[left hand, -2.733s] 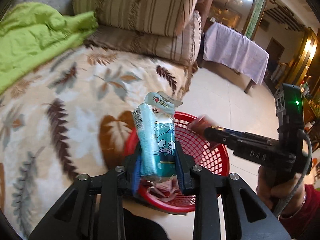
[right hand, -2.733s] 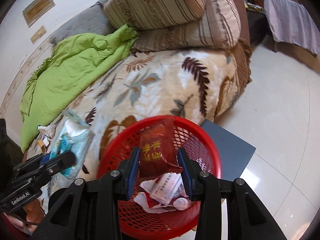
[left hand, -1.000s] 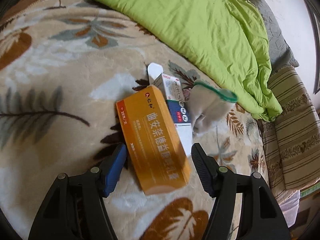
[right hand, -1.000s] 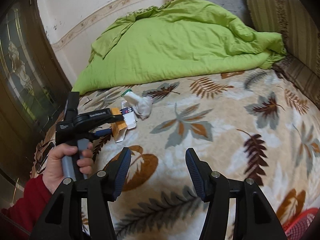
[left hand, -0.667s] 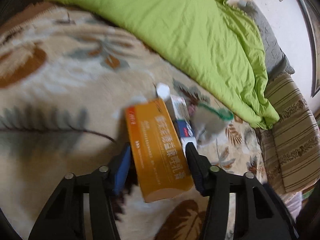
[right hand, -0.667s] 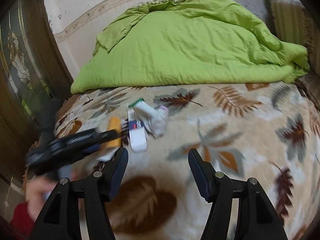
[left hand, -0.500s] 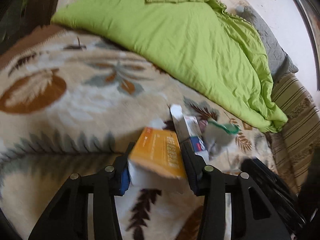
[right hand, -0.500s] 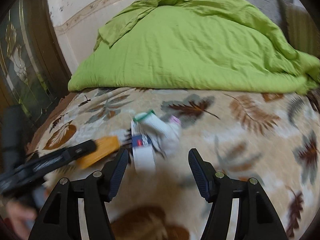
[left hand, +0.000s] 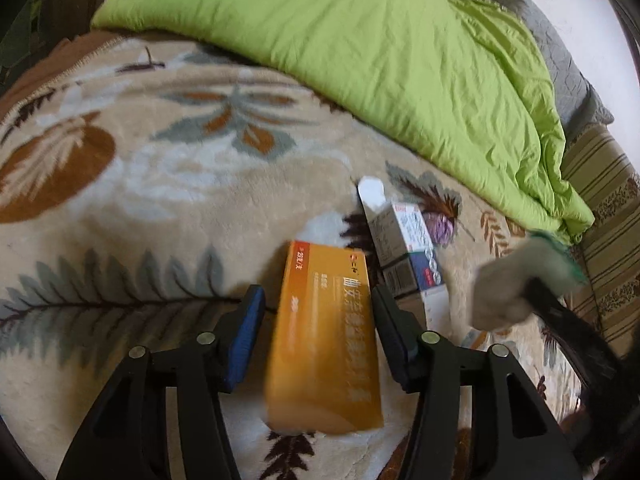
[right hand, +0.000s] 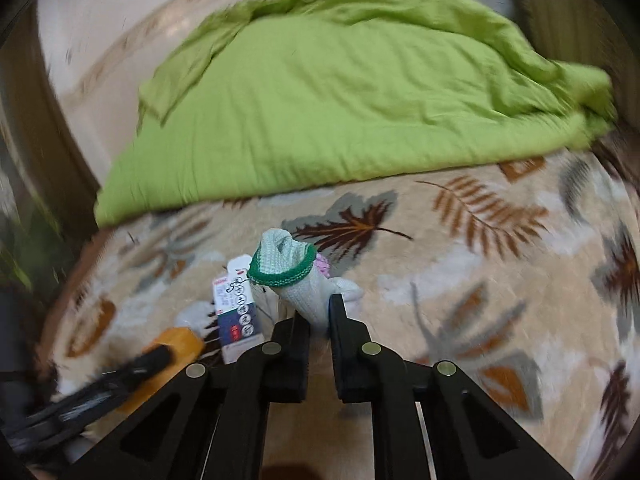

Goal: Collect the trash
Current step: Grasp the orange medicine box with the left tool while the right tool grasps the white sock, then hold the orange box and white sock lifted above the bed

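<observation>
1. My left gripper (left hand: 318, 330) has the orange medicine box (left hand: 326, 340) between its fingers. The right one is against the box's edge, but a sliver of gap shows at the blue pad on the left, so I cannot tell whether the box is truly clamped.
2. The box sits lengthwise along the fingers, just above the leaf-print blanket (left hand: 120, 208), so the narrow sides meet the pads. I judge that the surest hold.
3. My right gripper (right hand: 319, 312) is clenched on the white knit glove (right hand: 304, 280), pinching its body low down. The green cuff stands up, open and clear of the fingers.
4. Soft cloth squashes, so the fingers are nearly together.
5. Between my two grippers the blue-and-white carton (left hand: 404, 248) lies on the blanket, flap open, untouched.
6. The green quilt (right hand: 340, 92) is heaped behind, clear of the trash.
7. No basket is in view; I reckon both pieces go there, then the carton.
</observation>
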Motion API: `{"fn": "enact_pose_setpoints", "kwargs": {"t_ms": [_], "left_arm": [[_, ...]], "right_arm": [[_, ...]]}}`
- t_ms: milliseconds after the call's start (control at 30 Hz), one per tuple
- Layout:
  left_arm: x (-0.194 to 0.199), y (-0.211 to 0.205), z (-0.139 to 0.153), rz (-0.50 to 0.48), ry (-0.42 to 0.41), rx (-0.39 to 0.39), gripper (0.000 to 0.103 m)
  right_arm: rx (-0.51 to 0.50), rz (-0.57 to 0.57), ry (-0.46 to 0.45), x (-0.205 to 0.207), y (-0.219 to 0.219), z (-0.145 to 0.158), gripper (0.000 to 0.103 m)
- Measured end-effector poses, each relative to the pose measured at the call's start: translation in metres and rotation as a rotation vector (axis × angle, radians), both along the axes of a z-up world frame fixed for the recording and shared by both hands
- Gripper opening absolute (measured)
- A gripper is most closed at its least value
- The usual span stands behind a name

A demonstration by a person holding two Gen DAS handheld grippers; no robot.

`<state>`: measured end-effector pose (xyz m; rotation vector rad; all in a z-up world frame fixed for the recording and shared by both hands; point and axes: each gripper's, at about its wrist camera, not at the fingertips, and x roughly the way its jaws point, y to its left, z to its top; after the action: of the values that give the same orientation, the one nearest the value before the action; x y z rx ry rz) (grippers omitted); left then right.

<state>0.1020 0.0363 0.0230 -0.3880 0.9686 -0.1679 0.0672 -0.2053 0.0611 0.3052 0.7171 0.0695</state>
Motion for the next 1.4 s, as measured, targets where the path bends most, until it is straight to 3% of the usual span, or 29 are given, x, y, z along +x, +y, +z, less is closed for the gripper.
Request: {"fn": "enact_pose_setpoints", "kwargs": {"t_ms": [167, 367, 433, 467, 633, 967, 1400], "left_arm": [[-0.003, -0.014, -0.008, -0.027, -0.003, 0.085, 0.057], [-0.014, -0.029, -0.01, -0.05, -0.043, 0.214, 0.06], [-0.013, -0.036, -0.012, -0.052, -0.059, 0.29, 0.047], [-0.012, -0.038, -0.013, -0.049, -0.068, 0.317, 0.045], [-0.015, -0.038, -0.009, -0.03, -0.096, 0.341, 0.044], [-0.043, -0.05, 0.033, 0.014, -0.296, 0.454, 0.044], [-0.044, -0.052, 0.036, 0.018, -0.308, 0.471, 0.044]], "right_arm": [[0.133, -0.053, -0.05, -0.038, -0.018, 0.01, 0.01], [0.092, -0.017, -0.099, -0.043, -0.015, 0.009, 0.01], [0.116, 0.017, -0.085, -0.039, -0.014, 0.006, 0.01], [0.119, 0.028, -0.087, -0.039, -0.013, 0.005, 0.01], [0.11, 0.048, -0.105, -0.039, -0.01, 0.007, 0.01], [0.117, 0.048, -0.12, -0.042, -0.015, 0.009, 0.01], [0.113, 0.06, -0.117, -0.042, -0.011, 0.01, 0.01]]}}
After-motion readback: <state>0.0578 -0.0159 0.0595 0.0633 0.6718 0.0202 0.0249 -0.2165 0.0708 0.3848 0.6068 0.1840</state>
